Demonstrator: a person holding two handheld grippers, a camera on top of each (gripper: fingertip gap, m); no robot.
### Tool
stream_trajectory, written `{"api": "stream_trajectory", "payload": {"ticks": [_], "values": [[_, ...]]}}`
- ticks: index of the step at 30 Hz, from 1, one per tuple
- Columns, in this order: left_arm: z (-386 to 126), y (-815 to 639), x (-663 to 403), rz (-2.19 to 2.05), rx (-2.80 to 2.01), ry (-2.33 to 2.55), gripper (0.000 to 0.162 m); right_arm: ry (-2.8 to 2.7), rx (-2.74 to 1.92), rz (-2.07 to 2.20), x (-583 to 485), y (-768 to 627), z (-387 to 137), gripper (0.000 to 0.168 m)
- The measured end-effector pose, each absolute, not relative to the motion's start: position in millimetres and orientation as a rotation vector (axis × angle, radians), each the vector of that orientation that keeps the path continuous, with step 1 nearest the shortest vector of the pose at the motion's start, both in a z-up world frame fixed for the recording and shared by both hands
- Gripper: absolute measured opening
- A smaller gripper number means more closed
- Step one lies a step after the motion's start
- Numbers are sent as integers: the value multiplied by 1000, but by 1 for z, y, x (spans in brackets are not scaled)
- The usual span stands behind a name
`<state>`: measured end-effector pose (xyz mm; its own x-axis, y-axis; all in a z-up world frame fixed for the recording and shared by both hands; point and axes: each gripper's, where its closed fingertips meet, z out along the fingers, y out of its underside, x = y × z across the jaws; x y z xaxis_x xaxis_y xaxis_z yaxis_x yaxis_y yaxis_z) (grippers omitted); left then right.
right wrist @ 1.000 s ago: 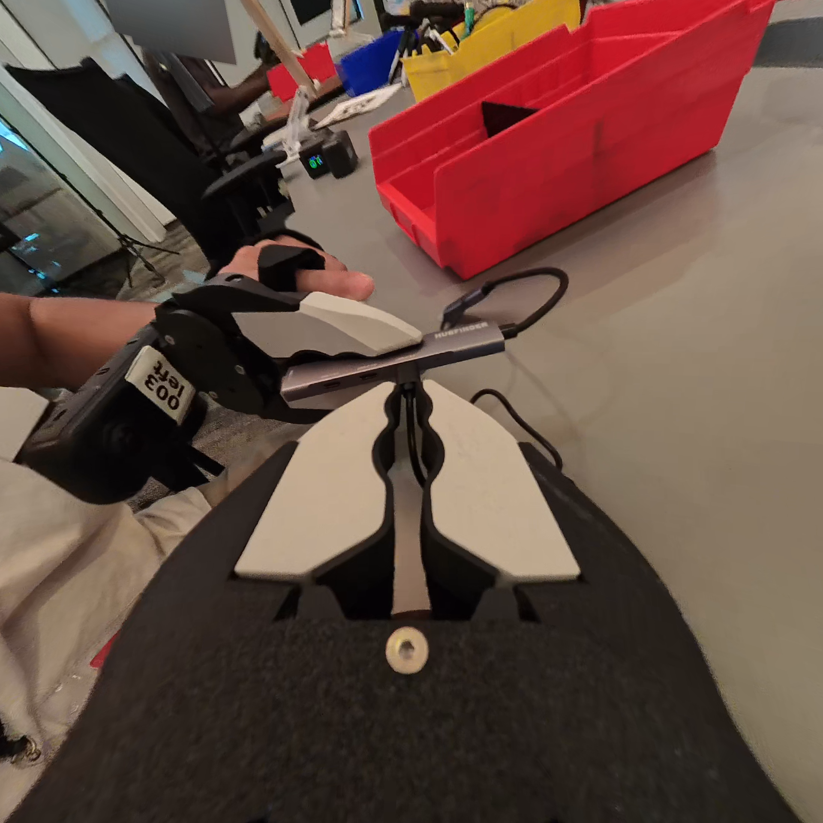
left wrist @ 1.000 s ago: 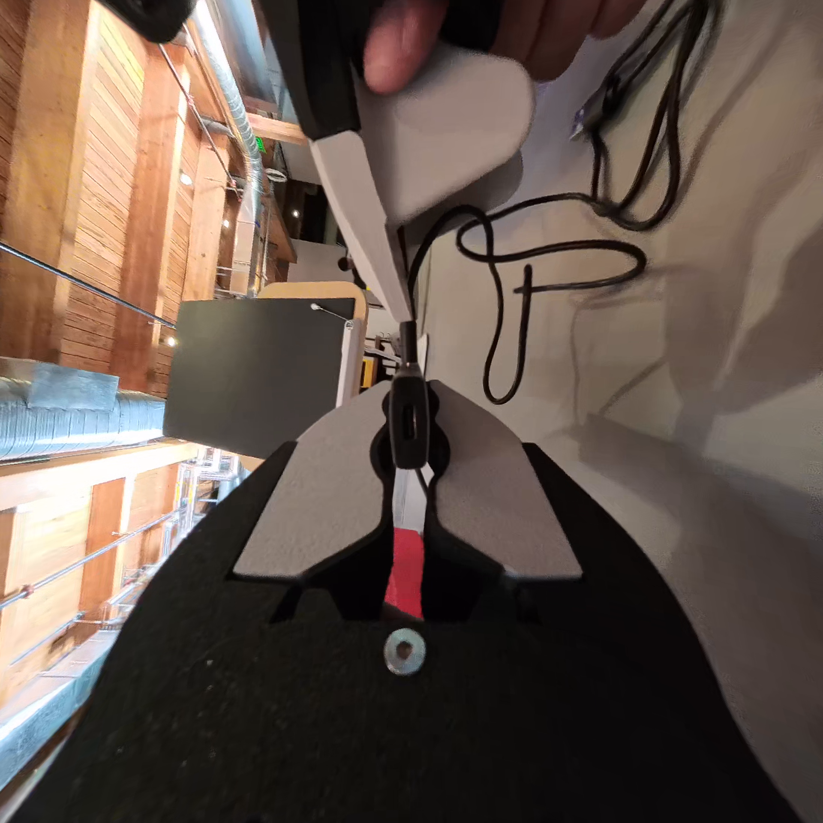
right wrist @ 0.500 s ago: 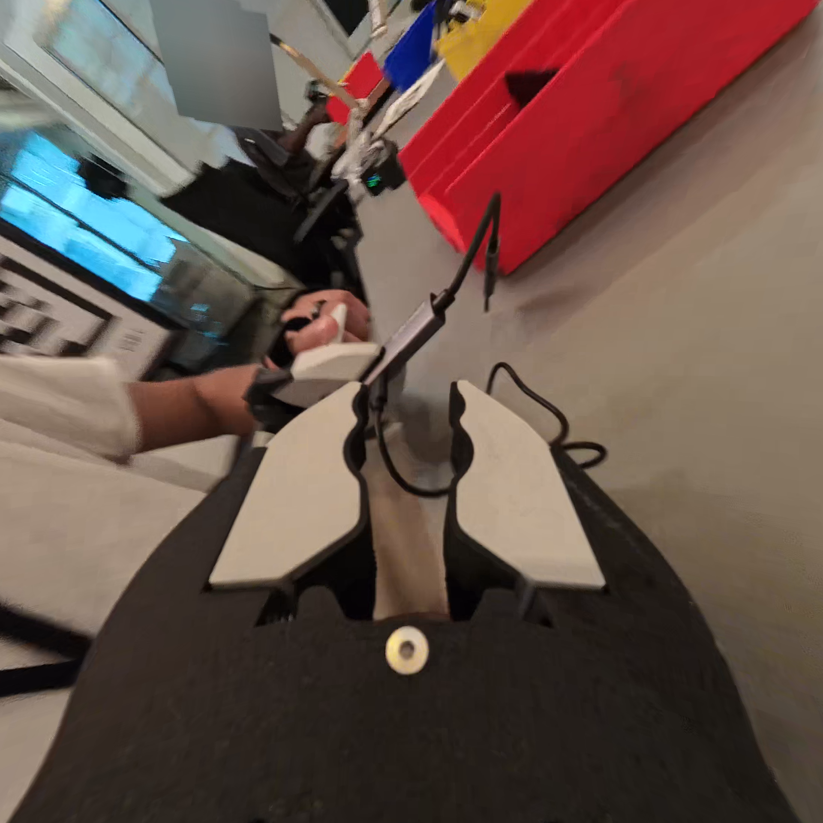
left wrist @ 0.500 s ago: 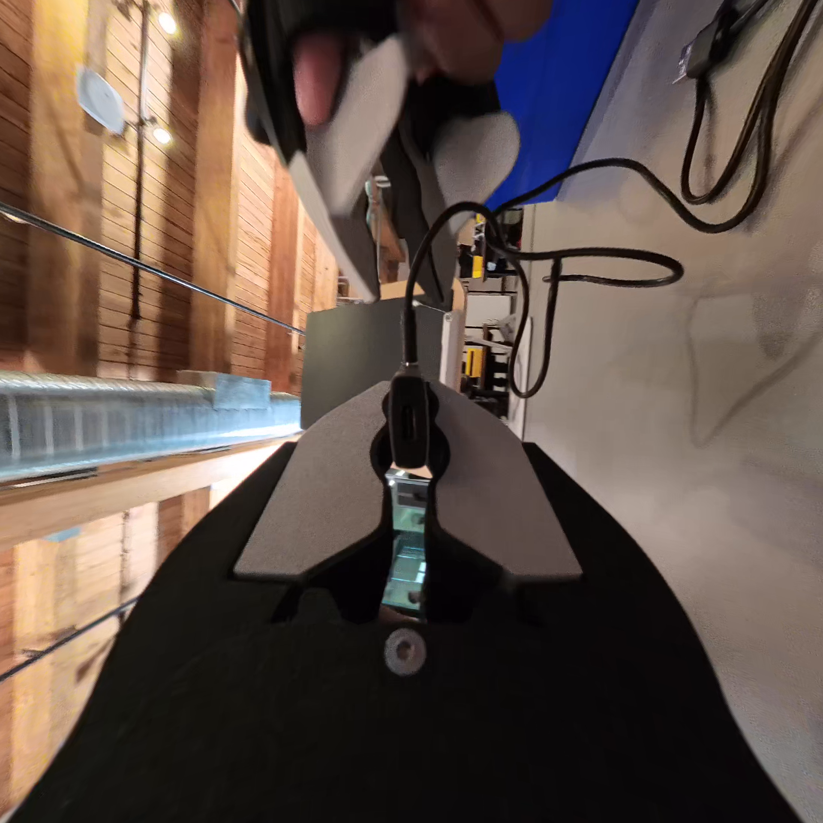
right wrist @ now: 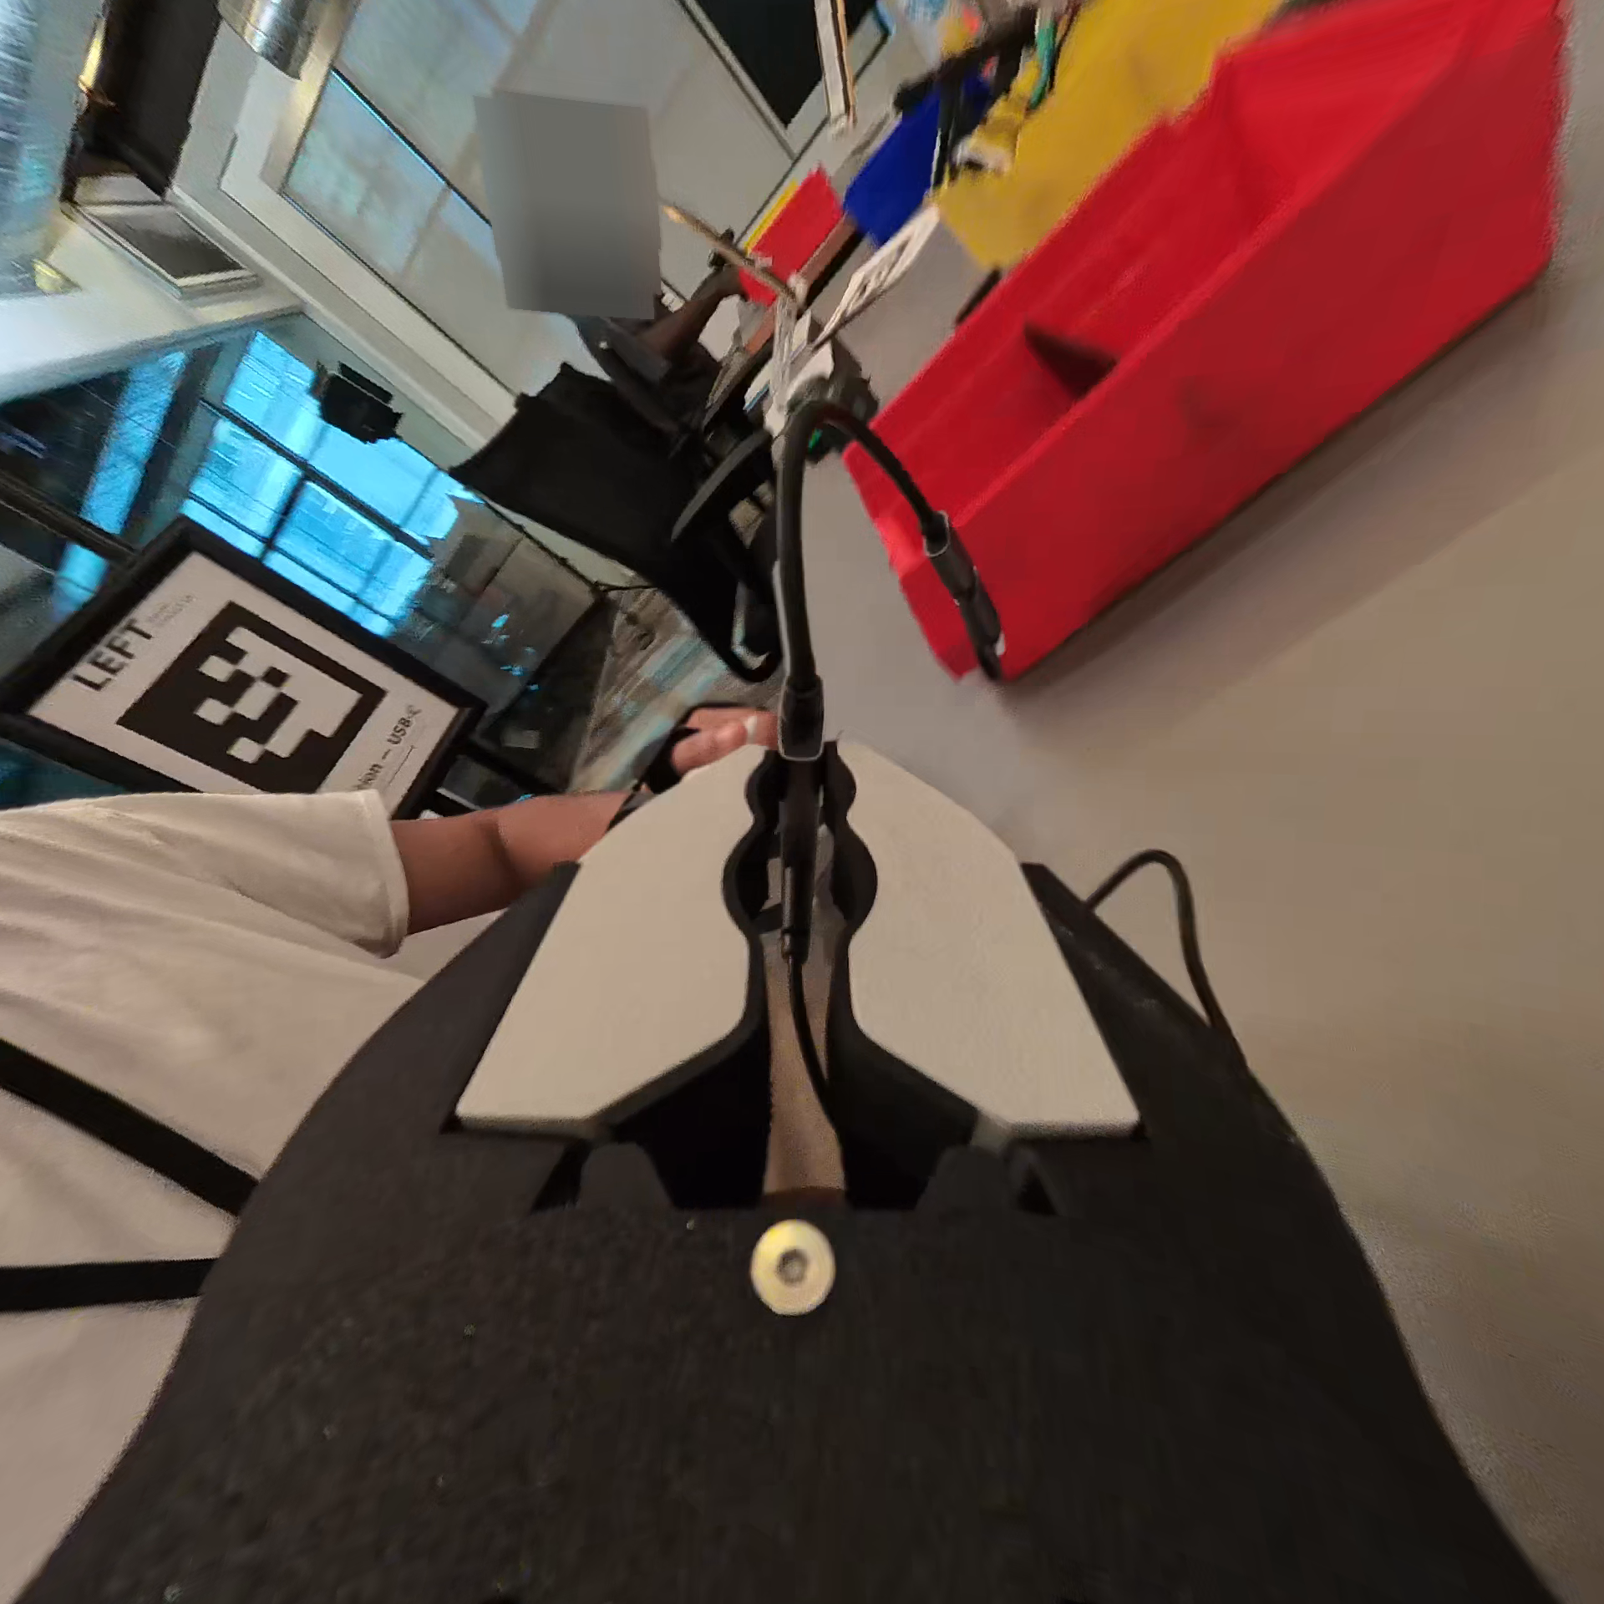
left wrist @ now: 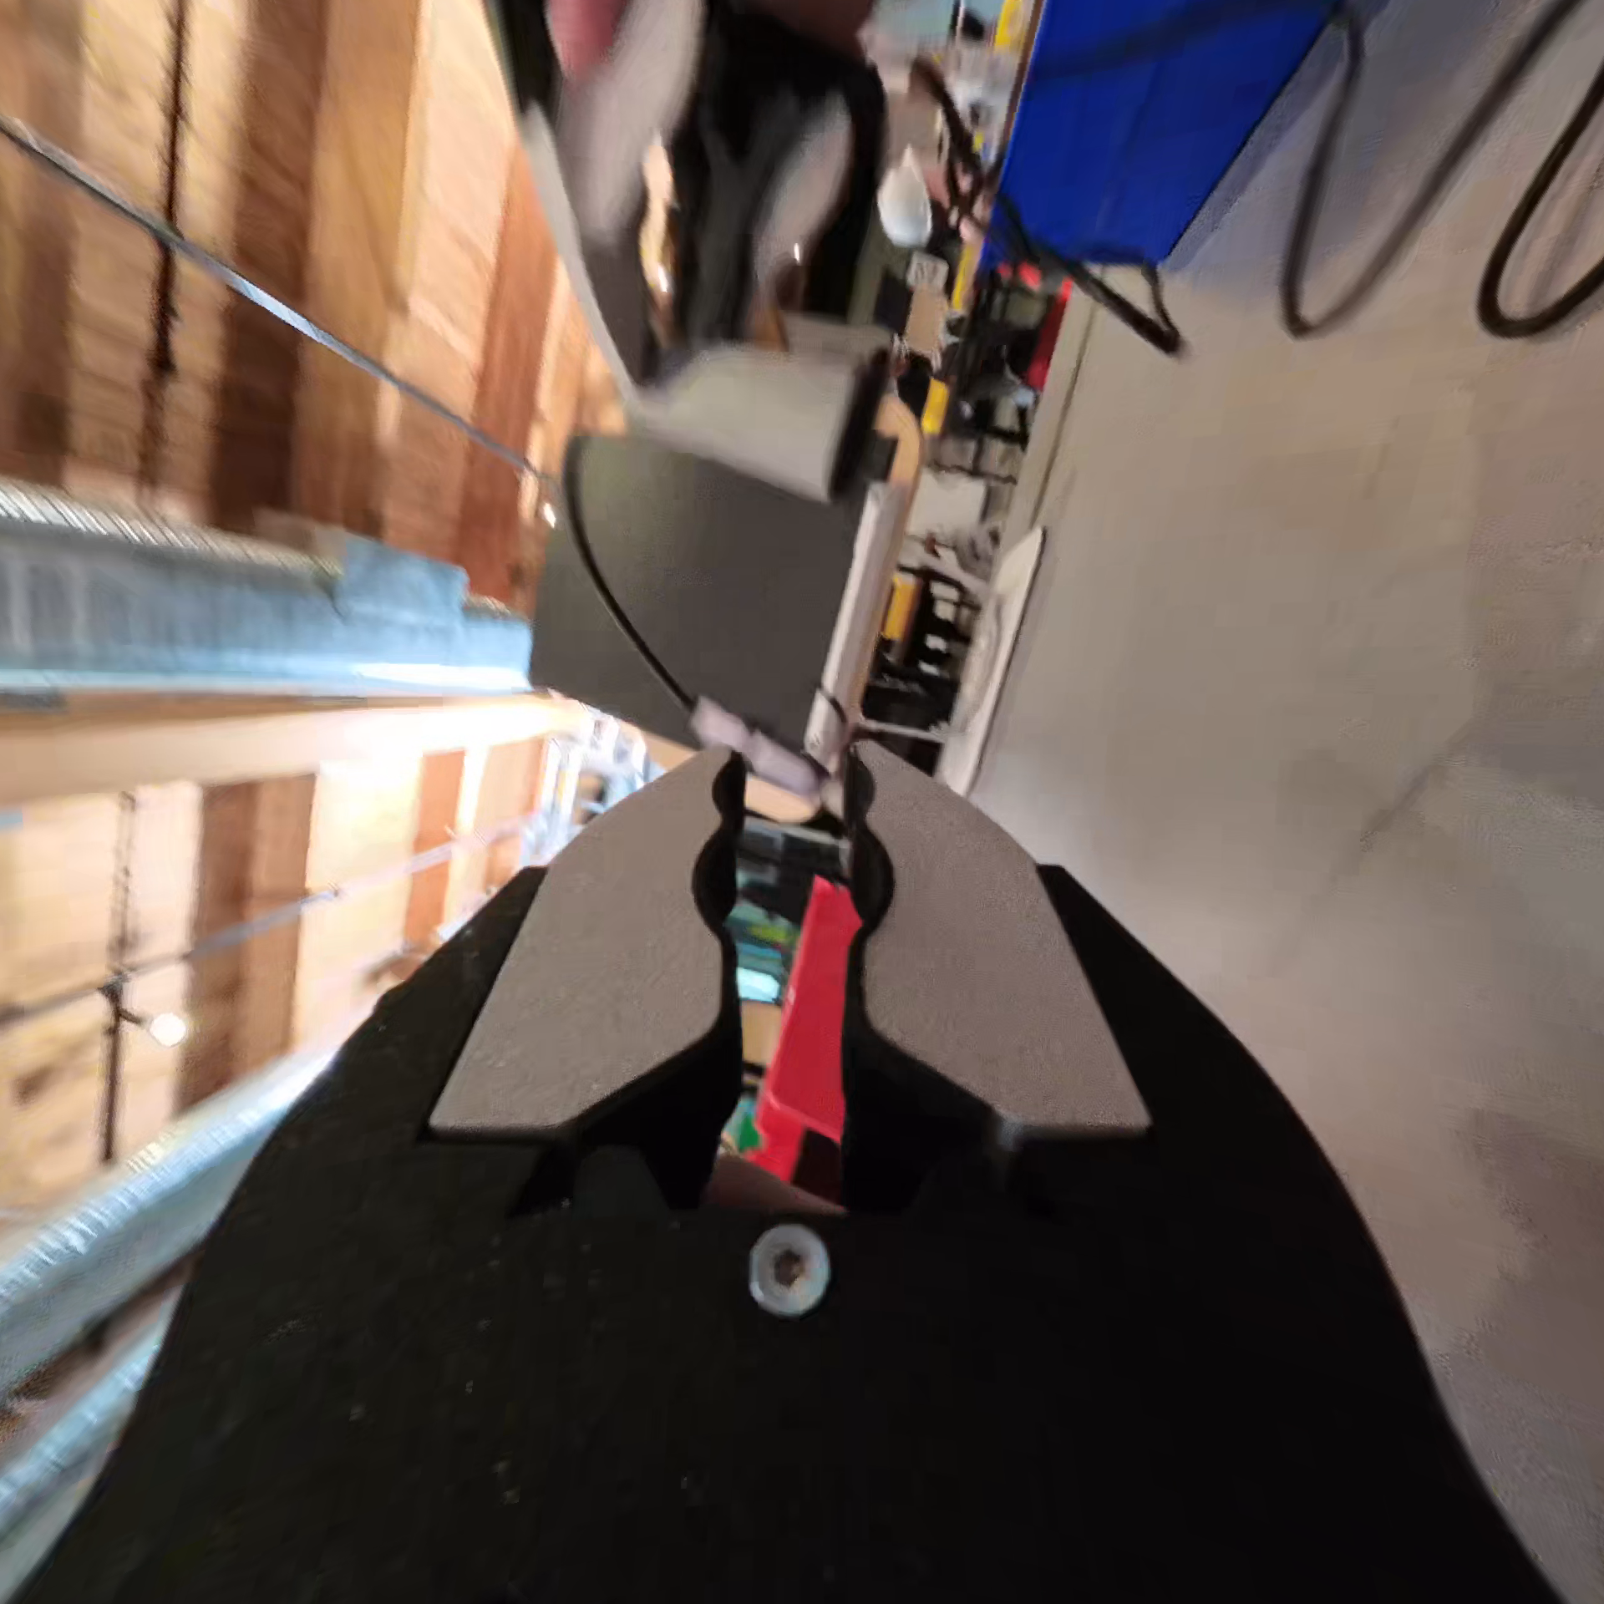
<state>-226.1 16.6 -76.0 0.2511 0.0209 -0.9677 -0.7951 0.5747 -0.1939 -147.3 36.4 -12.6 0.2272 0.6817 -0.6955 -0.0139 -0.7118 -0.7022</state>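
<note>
Wood-panelled wall and silver ducting fill the left of the left wrist view, which is rolled on its side, with a grey table (left wrist: 1302, 781) to the right carrying a blue bin (left wrist: 1128, 130) and loops of black cable (left wrist: 1354, 260) at the far end. The left gripper (left wrist: 794, 755) has its claw parted, background showing through the gap. A small pale plug (left wrist: 759, 755) on a thin black lead (left wrist: 608, 590) lies slantwise just off the tips, and no grip on it can be seen. Farther off hangs the blurred grey USB hub (left wrist: 746, 417); what holds it is too smeared to make out. In the right wrist view the table runs away to a red bin (right wrist: 1215, 347) and a yellow bin (right wrist: 1085, 147) at the far right, with a marker board (right wrist: 252, 694) on the left. The right gripper (right wrist: 798, 764) is closed on the hub, seen edge-on between the pads. The hub's thick cable (right wrist: 785, 538) arches up from the tips and droops to a free connector (right wrist: 963, 590). A person's hand (right wrist: 725, 738) sits just behind the left pad. The hub looks light and rigid with smooth, probably slippery faces, so its flat sides are the best place to hold it. The leads are limp and will swing, and are best taken at the stiff plug shells.
</note>
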Motion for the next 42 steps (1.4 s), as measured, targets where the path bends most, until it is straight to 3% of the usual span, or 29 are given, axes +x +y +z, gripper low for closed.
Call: {"api": "stream_trajectory", "payload": {"ticks": [11, 17, 22, 32, 42], "values": [[-93, 29, -233, 612, -934, 1251, 10, -712, -1742, 847, -35, 110, 202, 9], [-97, 27, -232, 613, -930, 1277, 9, -622, -1738, 635, 33, 152, 253, 9], [-98, 32, -238, 610, -964, 1275, 8, -576, -1617, 507, 94, 176, 201, 9], [-110, 35, -235, 579, -987, 1315, 8, -379, -1891, 477, 214, 167, -21, 9], [-123, 38, -225, 563, -995, 1353, 8, -654, -2448, 217, 211, 162, -113, 9]]}}
